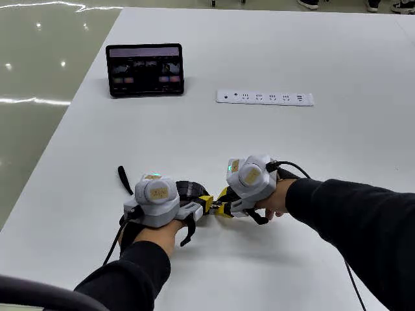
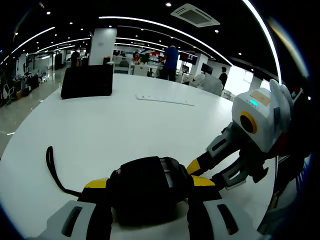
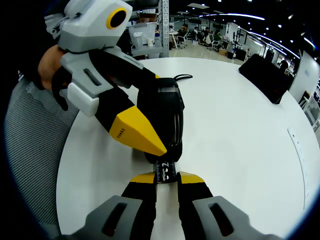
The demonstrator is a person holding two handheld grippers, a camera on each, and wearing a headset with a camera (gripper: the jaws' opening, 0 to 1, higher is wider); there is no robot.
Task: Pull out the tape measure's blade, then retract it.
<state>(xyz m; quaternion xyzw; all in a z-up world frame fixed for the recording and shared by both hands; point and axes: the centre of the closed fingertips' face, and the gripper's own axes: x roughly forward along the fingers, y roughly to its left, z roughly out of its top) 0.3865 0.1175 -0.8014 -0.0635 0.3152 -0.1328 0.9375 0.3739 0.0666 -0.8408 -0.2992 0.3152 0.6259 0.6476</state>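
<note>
Near the front of the surface (image 1: pixel 292 149), the tape measure (image 3: pixel 162 112) is clamped across its black case by the left hand-held gripper (image 2: pixel 149 183), its strap (image 2: pixel 49 162) trailing left. The case mouth is pointed rightward at the right hand-held gripper (image 3: pixel 166 178), whose jaws are closed on the short blade (image 3: pixel 165 169). In the head view the case is half covered and the blade is hard to make out.

White worktop (image 1: pixel 272 149) | dark tablet (image 1: pixel 144 69) propped upright, far left | white power strip (image 1: pixel 264 98) flat, right of tablet, apart | black tape measure (image 1: pixel 192 190) near front edge
</note>
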